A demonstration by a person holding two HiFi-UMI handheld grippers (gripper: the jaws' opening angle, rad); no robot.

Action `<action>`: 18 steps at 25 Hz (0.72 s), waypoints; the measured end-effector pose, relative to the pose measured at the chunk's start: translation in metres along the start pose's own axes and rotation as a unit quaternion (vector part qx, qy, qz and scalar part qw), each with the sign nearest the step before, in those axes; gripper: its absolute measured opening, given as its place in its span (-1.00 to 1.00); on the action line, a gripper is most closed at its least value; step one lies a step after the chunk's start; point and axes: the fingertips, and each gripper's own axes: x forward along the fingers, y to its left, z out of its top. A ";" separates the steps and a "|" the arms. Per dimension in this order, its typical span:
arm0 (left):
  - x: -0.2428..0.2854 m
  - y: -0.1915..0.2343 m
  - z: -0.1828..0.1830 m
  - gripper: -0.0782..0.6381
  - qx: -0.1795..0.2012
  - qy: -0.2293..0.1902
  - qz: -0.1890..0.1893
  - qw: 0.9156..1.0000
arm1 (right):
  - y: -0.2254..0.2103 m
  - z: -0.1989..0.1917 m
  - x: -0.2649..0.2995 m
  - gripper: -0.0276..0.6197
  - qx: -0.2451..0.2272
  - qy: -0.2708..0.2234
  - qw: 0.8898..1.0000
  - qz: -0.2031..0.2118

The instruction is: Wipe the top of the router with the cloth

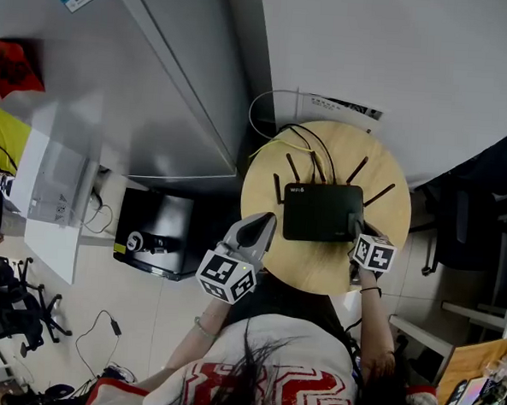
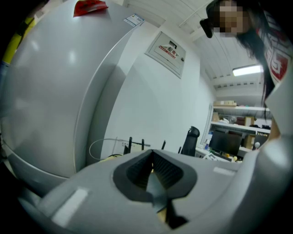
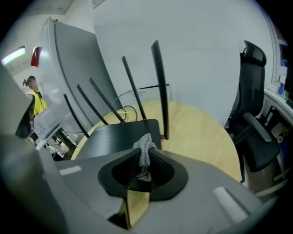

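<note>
A flat black plastic router (image 1: 321, 212), with thin black antennas (image 3: 159, 87) raised along its far edge, is set near the middle of a round pale wooden table (image 1: 318, 274). A small crumpled grey cloth (image 3: 145, 148) is pinched between the jaws of the right gripper (image 3: 145, 155), which is held low at the router's near right corner. Whether the cloth touches the top cannot be told. The left gripper (image 1: 263, 225) is held over the table's left rim, beside the router but apart from it, jaws brought together on nothing. Both forearms (image 1: 195, 339) are reached forward. A black office chair (image 3: 254, 123) is seen right of the table.
</note>
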 end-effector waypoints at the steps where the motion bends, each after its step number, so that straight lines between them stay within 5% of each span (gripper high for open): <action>1: 0.000 0.000 -0.001 -0.78 0.000 0.001 0.000 1.000 | 0.012 0.002 0.001 -0.81 -0.008 -0.001 1.000 0.011; 7: -0.004 0.000 -0.002 -0.78 0.001 0.003 0.002 1.000 | 0.099 -0.008 0.018 -0.81 -0.064 0.018 0.994 0.086; 13: -0.012 0.006 -0.002 -0.78 0.002 0.002 0.012 1.000 | 0.183 -0.019 0.030 -0.81 -0.133 0.040 0.977 0.162; 18: -0.019 0.012 -0.001 -0.78 0.001 0.000 0.022 1.000 | 0.211 -0.031 0.034 -0.81 -0.180 0.058 0.964 0.185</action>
